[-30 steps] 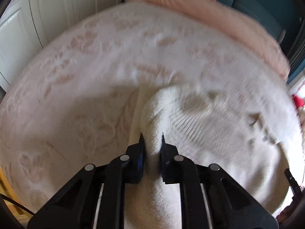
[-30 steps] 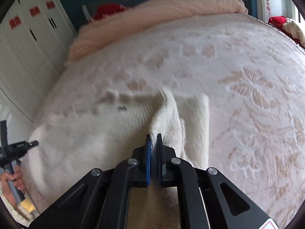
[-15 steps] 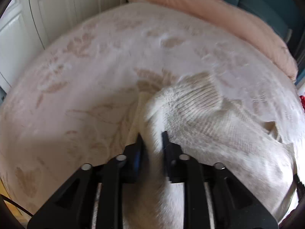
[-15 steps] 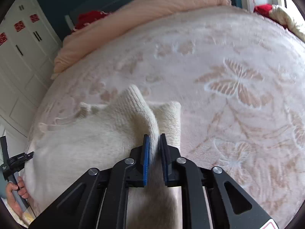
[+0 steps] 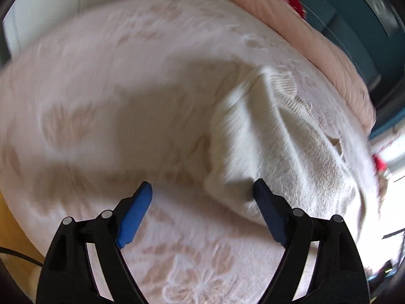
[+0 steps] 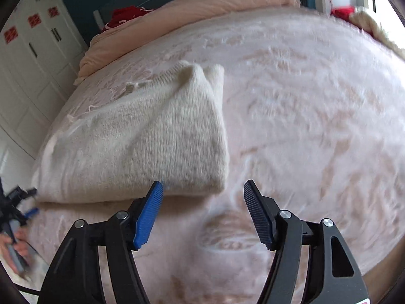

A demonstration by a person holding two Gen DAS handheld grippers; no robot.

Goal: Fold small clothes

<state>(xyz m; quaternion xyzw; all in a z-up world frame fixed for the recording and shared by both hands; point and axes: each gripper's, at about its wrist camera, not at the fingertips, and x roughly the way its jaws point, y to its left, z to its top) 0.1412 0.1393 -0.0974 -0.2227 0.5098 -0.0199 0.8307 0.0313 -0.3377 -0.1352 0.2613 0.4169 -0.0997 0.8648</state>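
Note:
A cream knitted sweater (image 6: 141, 139) lies folded over on the pink patterned bedspread (image 6: 316, 126). In the left wrist view the sweater (image 5: 273, 147) lies ahead and to the right. My left gripper (image 5: 202, 190) is open and empty, just short of the sweater's near left corner. My right gripper (image 6: 202, 190) is open and empty, just short of the sweater's near right corner. The left gripper also shows at the far left of the right wrist view (image 6: 15, 202), held in a hand.
A peach duvet (image 6: 202, 7) is bunched at the head of the bed, with a red item (image 6: 124, 16) behind it. White wardrobe doors (image 6: 27, 50) stand along the left side. The bedspread (image 5: 114, 101) stretches left of the sweater.
Both grippers have opened and let go of the sweater, then drawn back from it. The held edge now lies folded over on the rest of the sweater.

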